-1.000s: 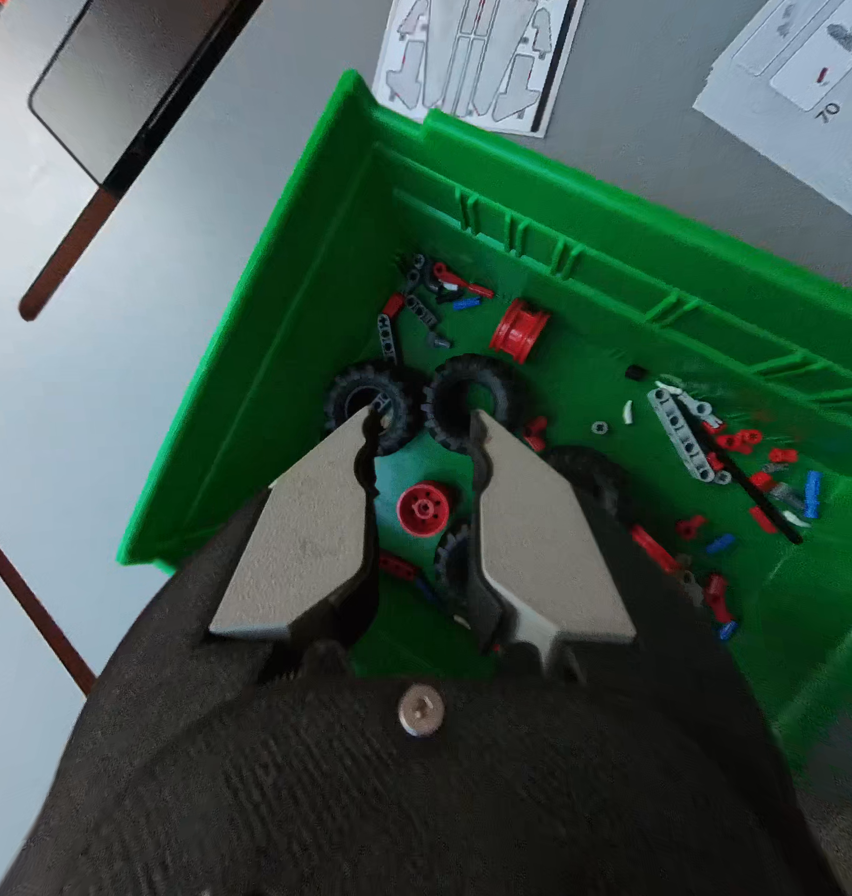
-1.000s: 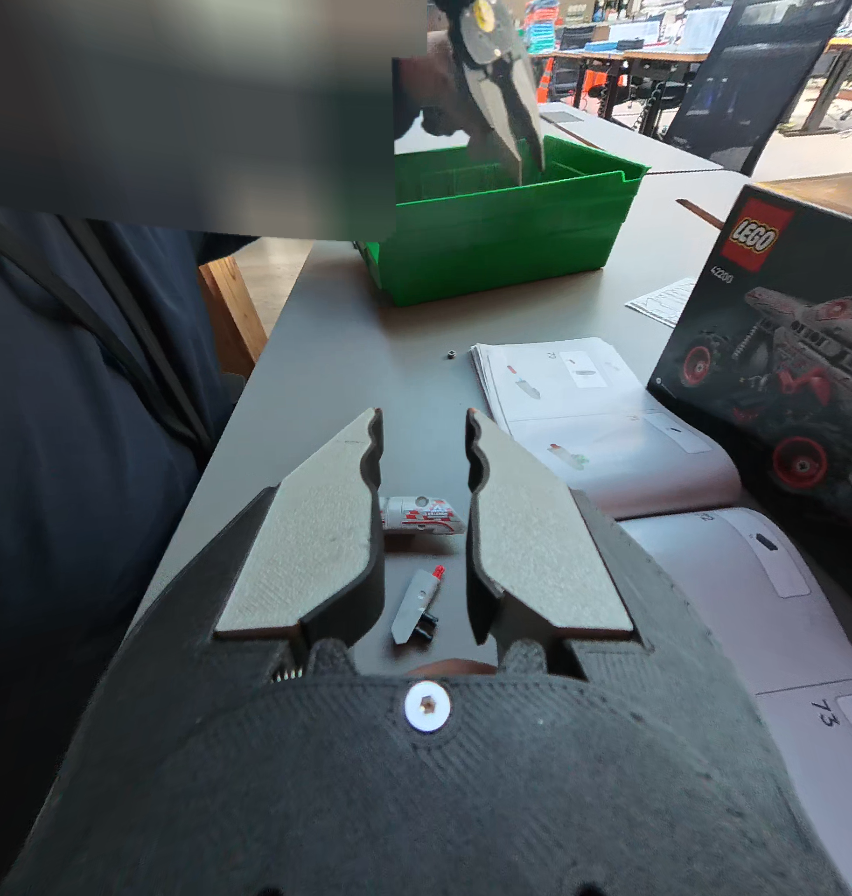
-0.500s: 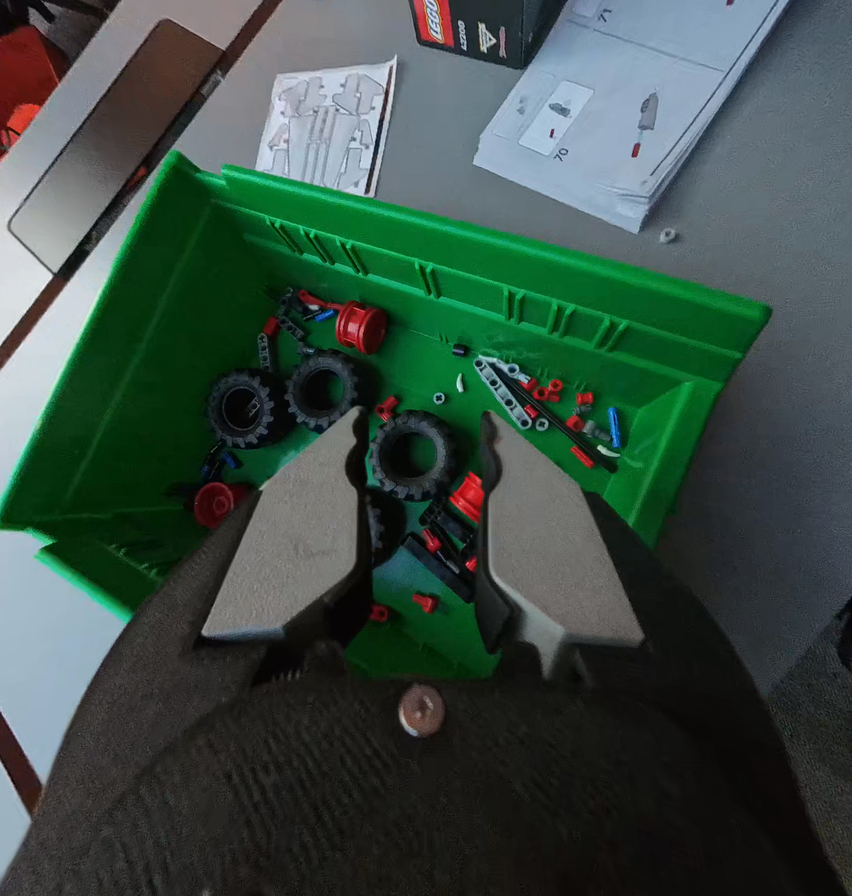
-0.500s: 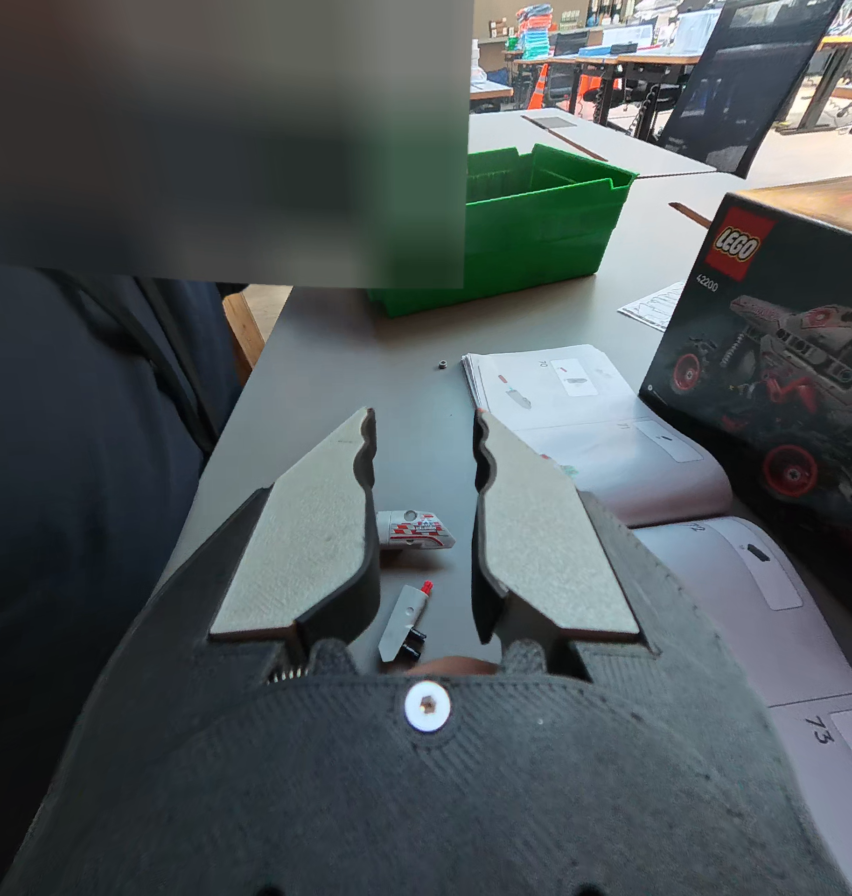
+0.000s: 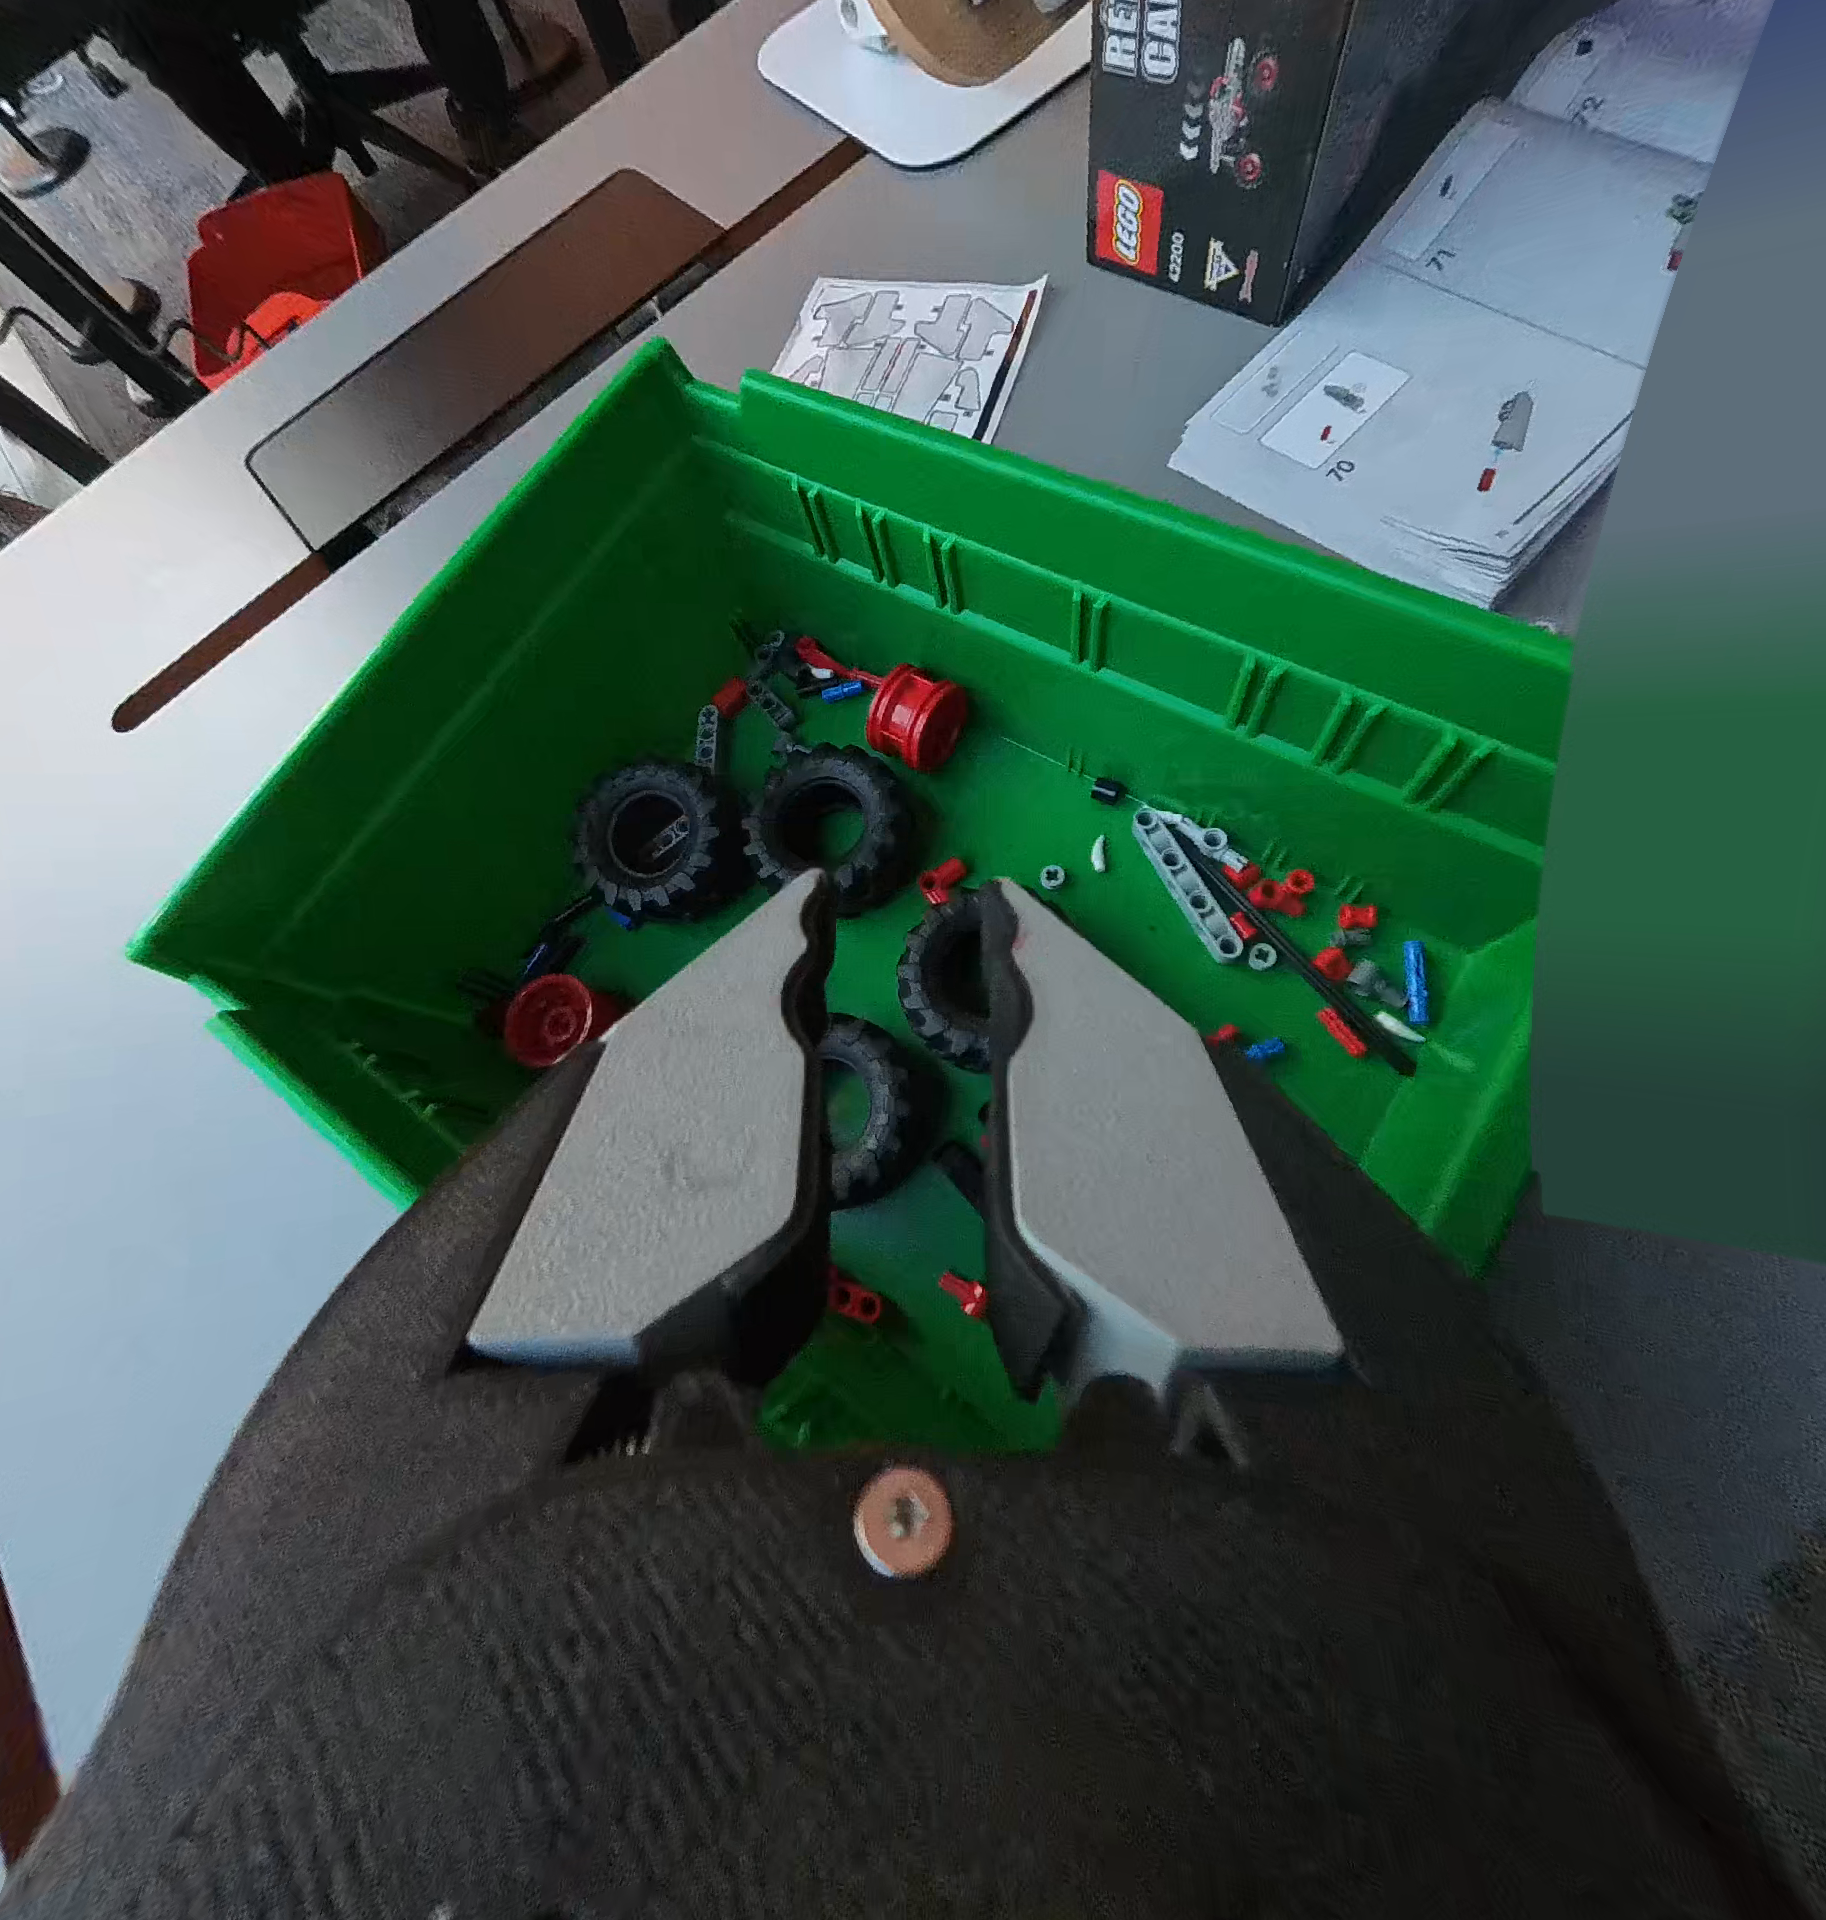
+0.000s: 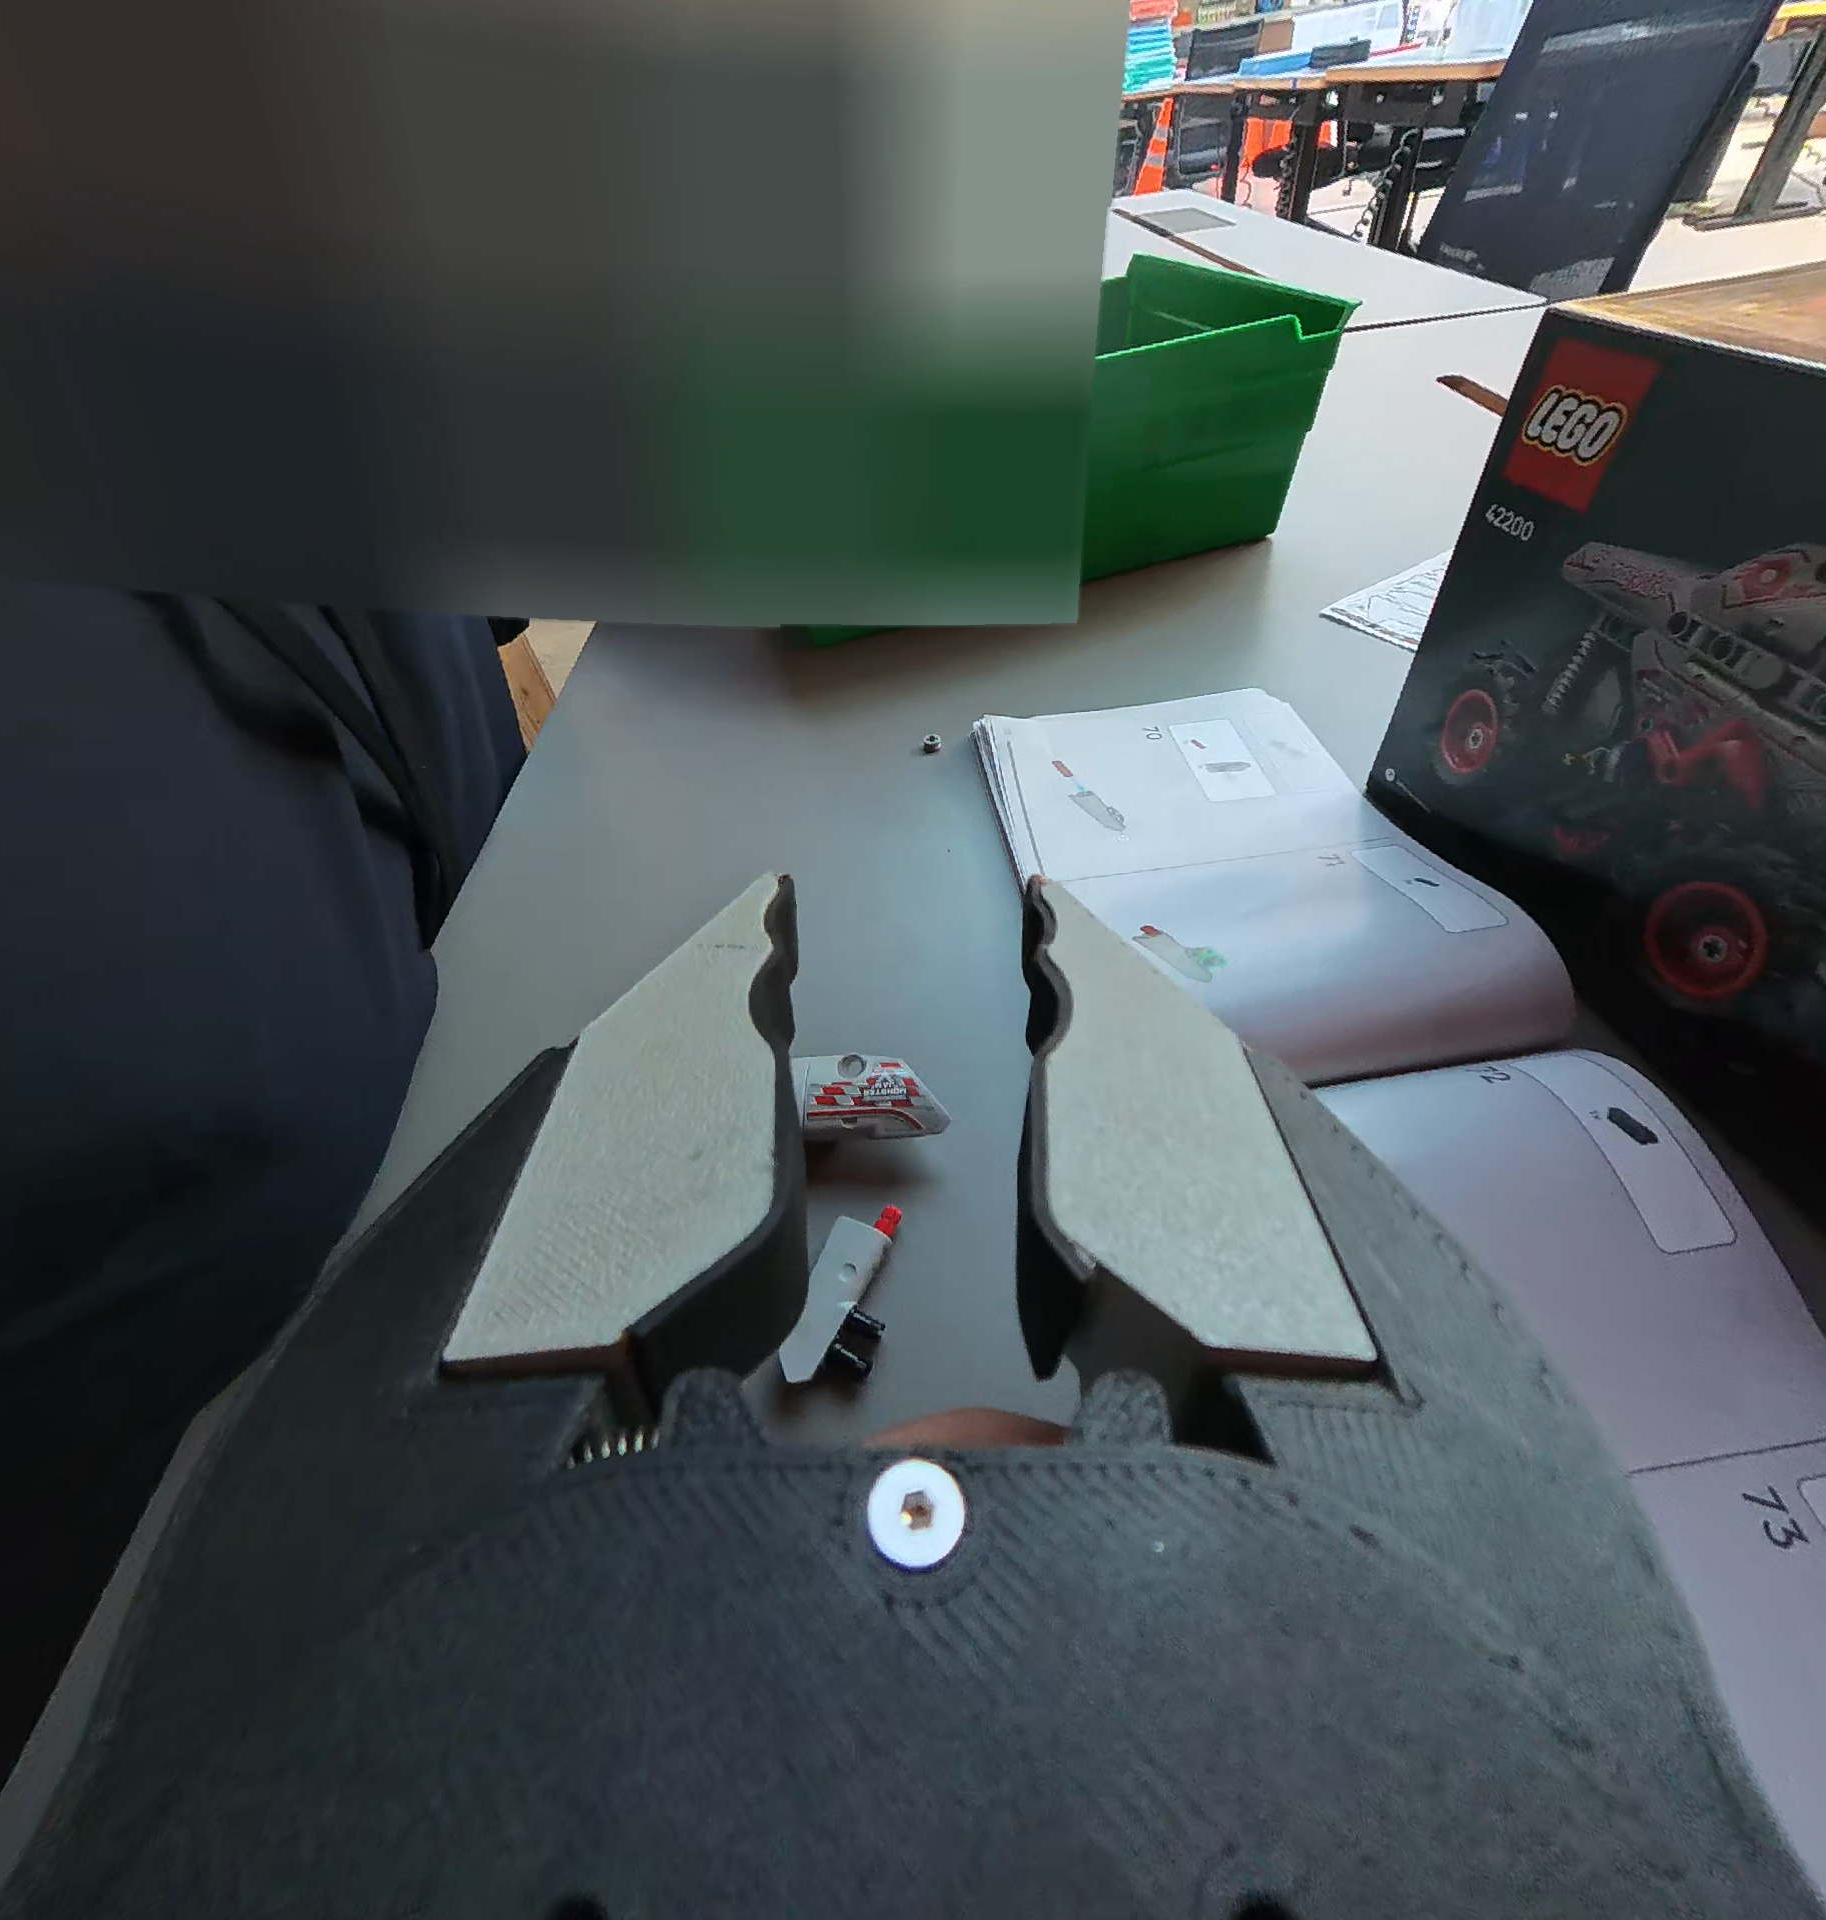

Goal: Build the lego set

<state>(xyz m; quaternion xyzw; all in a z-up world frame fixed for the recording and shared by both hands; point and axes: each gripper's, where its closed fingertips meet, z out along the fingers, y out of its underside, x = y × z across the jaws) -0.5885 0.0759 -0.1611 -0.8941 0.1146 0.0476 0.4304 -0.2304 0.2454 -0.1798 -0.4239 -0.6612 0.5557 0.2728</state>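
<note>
A green bin (image 5: 441, 769) holds loose pieces: several black tyres (image 5: 647, 840), two red wheel hubs (image 5: 917, 713), a grey beam (image 5: 1189, 898), a black axle and small red and blue pins. My left gripper (image 5: 904, 894) is open and empty, hovering above the bin over a tyre (image 5: 945, 987). My right gripper (image 6: 904, 894) is open and empty, low over the grey table. Between its fingers lie a white panel with red checks (image 6: 873, 1096) and a small grey piece with a red pin and black pins (image 6: 841, 1299). The bin also shows in the right wrist view (image 6: 1200, 436).
The open instruction booklet (image 6: 1252, 883) lies right of my right gripper, with the black set box (image 6: 1657, 665) behind it. A small grey bush (image 6: 931, 742) lies on the table. A sticker sheet (image 5: 914, 348) lies beyond the bin. A person in dark clothing (image 6: 182, 935) sits at the left. About 40 centimetres separates my left fingertips from my right.
My left gripper has pulled up and back from inside the bin, so the whole bin and the box now show. My right gripper has opened slightly and shifted a little.
</note>
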